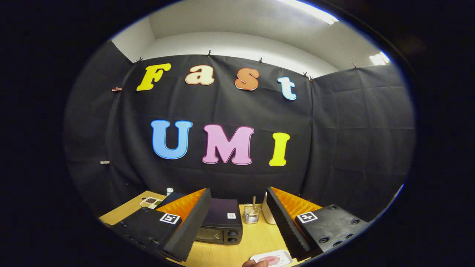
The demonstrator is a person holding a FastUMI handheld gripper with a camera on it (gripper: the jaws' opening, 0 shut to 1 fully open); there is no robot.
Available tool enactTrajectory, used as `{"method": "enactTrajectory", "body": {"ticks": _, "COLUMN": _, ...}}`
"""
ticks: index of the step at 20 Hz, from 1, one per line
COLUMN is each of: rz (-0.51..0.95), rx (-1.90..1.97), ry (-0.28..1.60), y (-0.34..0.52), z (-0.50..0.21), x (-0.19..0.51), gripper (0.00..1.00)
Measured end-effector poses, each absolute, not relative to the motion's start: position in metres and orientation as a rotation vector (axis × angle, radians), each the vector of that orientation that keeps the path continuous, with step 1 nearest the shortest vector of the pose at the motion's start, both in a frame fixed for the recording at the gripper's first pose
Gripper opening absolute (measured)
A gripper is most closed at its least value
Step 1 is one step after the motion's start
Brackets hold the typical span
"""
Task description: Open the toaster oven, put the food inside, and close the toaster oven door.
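The gripper [237,226] is hanging wide open and empty above the table [256,237], the toaster oven [222,226] sitting shut beyond its fingers, the food [271,260] waiting on a near tray [284,255], every step pending.

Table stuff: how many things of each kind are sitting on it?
Toaster oven, door shut: 1
Wire basket: 1
White plate of food: 1
White container: 1
Small bottle: 1
Sectioned tray: 1
Total: 6
The gripper is open, holding nothing.
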State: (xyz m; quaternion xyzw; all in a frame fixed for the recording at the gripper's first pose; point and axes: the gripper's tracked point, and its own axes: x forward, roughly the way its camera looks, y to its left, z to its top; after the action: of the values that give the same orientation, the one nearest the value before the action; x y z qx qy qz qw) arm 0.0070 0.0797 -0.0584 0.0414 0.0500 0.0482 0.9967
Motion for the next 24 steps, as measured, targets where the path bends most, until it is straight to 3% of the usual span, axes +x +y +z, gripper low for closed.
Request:
{"method": "enactTrajectory", "body": {"ticks": 7, "rz": 0.178, "rx": 0.129, "ry": 0.246, "y": 0.167, "z": -0.135, "x": 0.021, "gripper": 0.98}}
{"method": "enactTrajectory", "body": {"ticks": 16, "rz": 0.181, "rx": 0.119, "ry": 0.5, "y": 0.231, "z": -0.256, "x": 0.047, "gripper": 0.98}}
{"method": "enactTrajectory", "body": {"ticks": 24, "rz": 0.169, "rx": 0.105, "ry": 0.582, "y": 0.256, "z": -0.294, "x": 0.069, "gripper": 0.99}}
